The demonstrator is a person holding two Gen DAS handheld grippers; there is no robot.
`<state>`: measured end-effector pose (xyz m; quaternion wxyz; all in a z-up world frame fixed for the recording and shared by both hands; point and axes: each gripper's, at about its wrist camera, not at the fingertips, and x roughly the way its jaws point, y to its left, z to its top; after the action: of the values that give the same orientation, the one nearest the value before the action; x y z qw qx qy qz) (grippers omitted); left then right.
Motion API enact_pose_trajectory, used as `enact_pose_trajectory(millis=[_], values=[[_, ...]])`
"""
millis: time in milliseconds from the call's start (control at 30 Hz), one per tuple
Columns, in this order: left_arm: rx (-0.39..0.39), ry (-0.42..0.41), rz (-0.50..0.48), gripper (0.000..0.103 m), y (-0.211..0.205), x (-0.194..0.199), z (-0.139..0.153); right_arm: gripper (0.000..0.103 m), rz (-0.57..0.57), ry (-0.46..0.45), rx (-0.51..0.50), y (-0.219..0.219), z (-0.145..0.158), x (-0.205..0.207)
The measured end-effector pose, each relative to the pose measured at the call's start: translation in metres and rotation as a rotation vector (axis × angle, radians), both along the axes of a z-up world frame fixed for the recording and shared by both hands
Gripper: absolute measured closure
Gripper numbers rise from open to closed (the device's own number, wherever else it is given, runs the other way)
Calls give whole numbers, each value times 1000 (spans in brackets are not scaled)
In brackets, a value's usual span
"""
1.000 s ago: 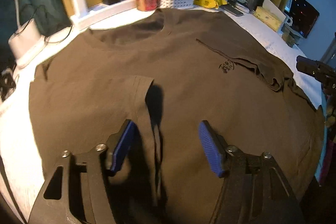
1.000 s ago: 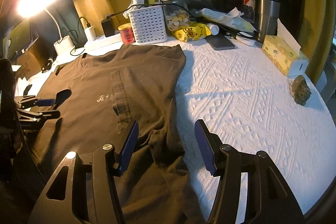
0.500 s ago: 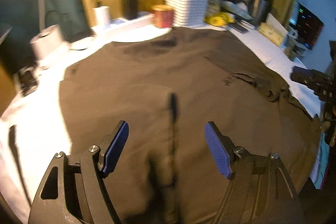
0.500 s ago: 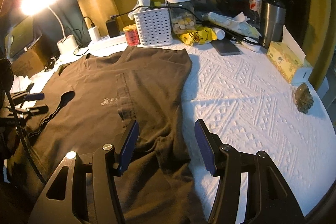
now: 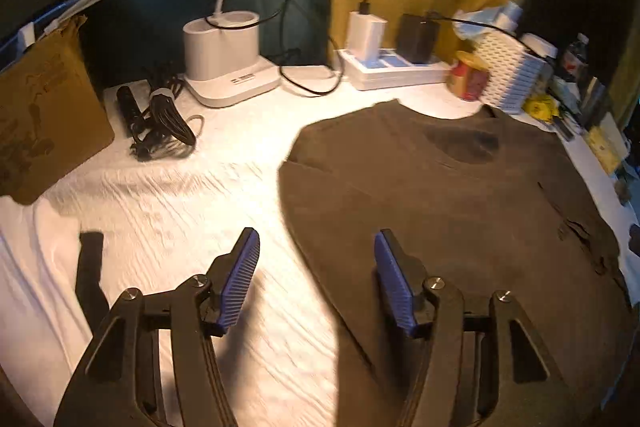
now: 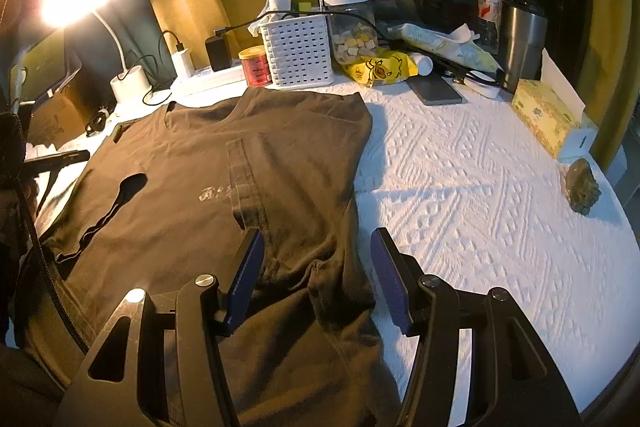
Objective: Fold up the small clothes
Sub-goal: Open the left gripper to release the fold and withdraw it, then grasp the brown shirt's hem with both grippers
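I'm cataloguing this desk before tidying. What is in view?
T-shirt: one, dark brown, flat on the white cover.
Basket: one, white, behind the collar.
Tin: one, red, left of the basket.
Jar: one, clear, right of the basket.
Tumbler: one, steel, back right.
Tissue box: one, yellow, right edge.
Lamp base: one, white, back left.
Power strip: one, white, beside the lamp base.
Left tool: blue pads, closing, nothing between them.
Right tool: blue pads, open over the shirt's edge.

T-shirt (image 6: 224, 187) flat on the bedspread (image 6: 480, 219), basket (image 6: 300, 55) and tin (image 6: 256, 66) behind it.
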<state>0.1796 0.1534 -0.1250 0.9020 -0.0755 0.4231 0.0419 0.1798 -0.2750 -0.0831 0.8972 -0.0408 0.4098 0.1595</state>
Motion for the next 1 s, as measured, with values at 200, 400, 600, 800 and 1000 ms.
enact_pose_trajectory(millis=[200,400,600,800,1000], values=[[-22,43,16,85,6,17,-16,45,5,12,-9,8,-4,15],[83,4,22,103,7,16,-7,44,13,27,-10,16,-8,28],[118,28,55,103,37,22,-9,45,29,38,-14,25,-12,33],[118,57,79,102,34,20,-6,44,31,29,-15,28,-9,28],[115,20,66,98,16,-4,12,45,27,11,-18,24,-1,16]])
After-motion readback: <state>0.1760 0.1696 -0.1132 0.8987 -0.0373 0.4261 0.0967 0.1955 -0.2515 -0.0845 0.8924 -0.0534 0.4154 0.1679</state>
